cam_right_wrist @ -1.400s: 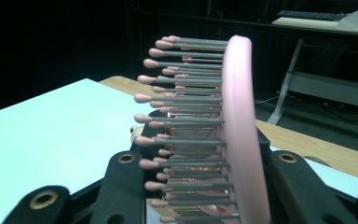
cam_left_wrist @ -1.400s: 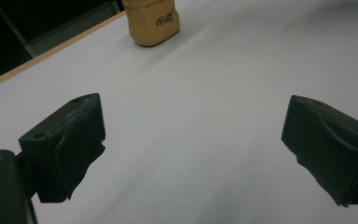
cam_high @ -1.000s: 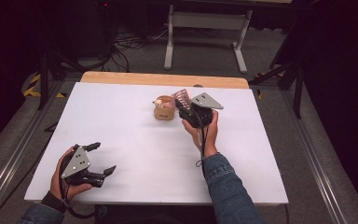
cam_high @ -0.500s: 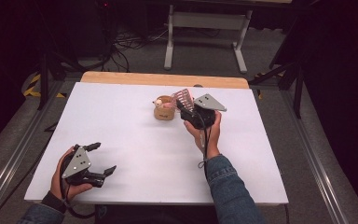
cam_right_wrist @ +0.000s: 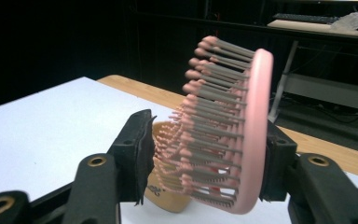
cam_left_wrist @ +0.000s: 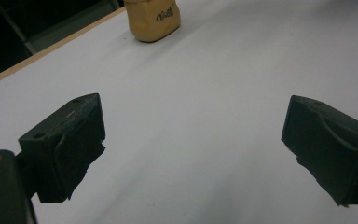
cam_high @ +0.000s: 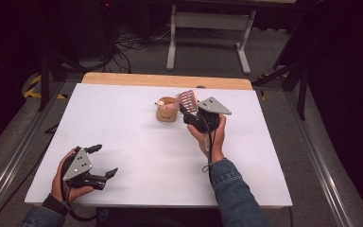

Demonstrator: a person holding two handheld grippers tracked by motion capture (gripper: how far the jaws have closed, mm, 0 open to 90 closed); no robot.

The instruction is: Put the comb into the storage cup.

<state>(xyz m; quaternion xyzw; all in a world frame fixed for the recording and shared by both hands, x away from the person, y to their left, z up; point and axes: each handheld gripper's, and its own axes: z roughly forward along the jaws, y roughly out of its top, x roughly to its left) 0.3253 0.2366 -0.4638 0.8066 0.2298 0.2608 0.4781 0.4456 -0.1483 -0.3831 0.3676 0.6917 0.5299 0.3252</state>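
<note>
**A:** Looking along the right gripper, where does the pink hairbrush sit against the fingers?

**B:** Right between them. Its pink back lies against the far finger, and the bristle tips face the near one, just at its pad; I cannot tell whether they touch. The fingers are partly open and have just been opening, with the brush in the gap.

**A:** Which way does it point?

**B:** The brush stands on edge, its long axis running up and slightly tilted, the top end well above the fingertips. The bristles point sideways across the gap, toward the white surface. From the high view the hairbrush shows its bristle face tilted up beside the right gripper, held in a hand over the far middle of the surface.

**A:** What is around it?

**B:** A small tan cup stands just beside the brush, with something pale in it. It shows behind and below the bristles in the right gripper view, very close.

**A:** And the other hand?

**B:** The left gripper rests at the near left corner, well apart, its fingers spread wide with only bare surface between them; the tan cup is far ahead of it
</note>
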